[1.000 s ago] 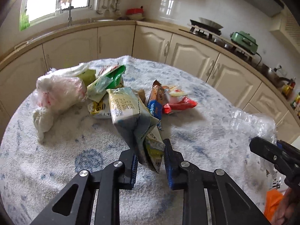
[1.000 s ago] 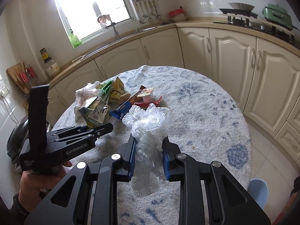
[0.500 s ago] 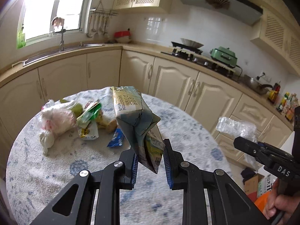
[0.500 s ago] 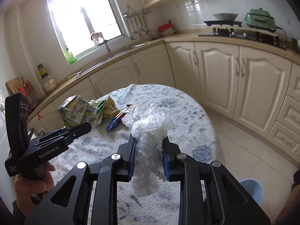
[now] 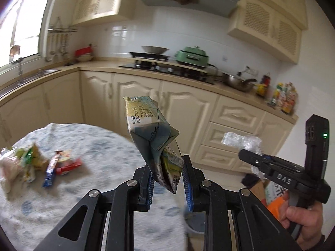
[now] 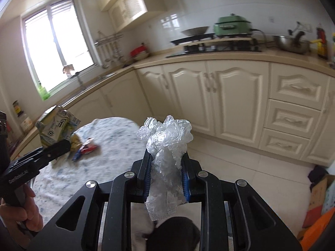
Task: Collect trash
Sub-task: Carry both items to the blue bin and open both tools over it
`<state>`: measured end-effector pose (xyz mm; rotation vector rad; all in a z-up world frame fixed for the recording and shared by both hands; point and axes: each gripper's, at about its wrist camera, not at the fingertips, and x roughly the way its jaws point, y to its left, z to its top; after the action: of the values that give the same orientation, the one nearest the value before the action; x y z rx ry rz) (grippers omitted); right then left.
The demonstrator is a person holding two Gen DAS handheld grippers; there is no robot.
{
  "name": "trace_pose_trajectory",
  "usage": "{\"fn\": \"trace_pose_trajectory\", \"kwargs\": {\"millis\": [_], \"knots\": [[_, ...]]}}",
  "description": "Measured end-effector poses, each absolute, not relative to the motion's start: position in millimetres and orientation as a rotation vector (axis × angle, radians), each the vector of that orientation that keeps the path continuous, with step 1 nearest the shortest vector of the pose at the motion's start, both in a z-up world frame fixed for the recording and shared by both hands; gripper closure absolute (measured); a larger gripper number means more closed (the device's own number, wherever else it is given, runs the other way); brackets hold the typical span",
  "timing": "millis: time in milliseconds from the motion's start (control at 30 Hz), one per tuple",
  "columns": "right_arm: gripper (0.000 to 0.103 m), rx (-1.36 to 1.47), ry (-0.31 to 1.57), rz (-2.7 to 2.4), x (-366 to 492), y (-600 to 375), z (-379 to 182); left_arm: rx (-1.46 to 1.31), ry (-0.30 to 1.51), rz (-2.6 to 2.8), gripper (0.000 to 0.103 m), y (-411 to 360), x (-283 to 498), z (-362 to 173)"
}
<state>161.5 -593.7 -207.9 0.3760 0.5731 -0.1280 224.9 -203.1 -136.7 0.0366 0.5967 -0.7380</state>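
Two handheld black two-finger grippers are in view, each carrying one piece of trash. The left gripper (image 5: 167, 176) has its blue-padded fingers (image 5: 150, 185) drawn nearly together on the lower corner of one crushed pale green and yellow drink carton (image 5: 153, 133), which rises toward twelve o'clock from the pads and hangs in the air off the tabletop. The right gripper (image 6: 166, 172) has its fingers (image 6: 147, 174) pinched just as narrowly on one crumpled wad of clear plastic film (image 6: 167, 144); the film bulges above the pads at twelve o'clock and trails below them at six.

In the left wrist view the right gripper shows at four o'clock, held by one hand (image 5: 301, 215). In the right wrist view the left gripper appears at nine o'clock, gripped by the other hand (image 6: 25, 211).

The round tabletop under a white and blue patterned cloth (image 5: 100, 146) lies toward eight o'clock in the left view. One small heap of leftover wrappers (image 5: 31, 163) sits on it, blurred; a blue bar wrapper (image 5: 50, 170) and a red packet (image 5: 68, 166) can be made out, the rest cannot be counted. One blue-grey bin (image 5: 194, 222) shows on the floor just behind the left fingers.
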Motion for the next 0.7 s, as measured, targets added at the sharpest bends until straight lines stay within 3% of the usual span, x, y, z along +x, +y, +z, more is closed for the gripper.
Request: {"fn": "trace_pose_trajectory", "kwargs": {"millis": [233,700], "knots": [[0.079,0.452,0.62,-0.274,133.8,-664.1,-248.0,0.128,0.691,-0.923,0.082,-306.7,222.3,-166.3],[0.079,0.662,0.809,-0.388,124.1,-761.9,-380.2,0.298,1.076,-1.046,0.082,-468.2,282.3,-297.4]]}}
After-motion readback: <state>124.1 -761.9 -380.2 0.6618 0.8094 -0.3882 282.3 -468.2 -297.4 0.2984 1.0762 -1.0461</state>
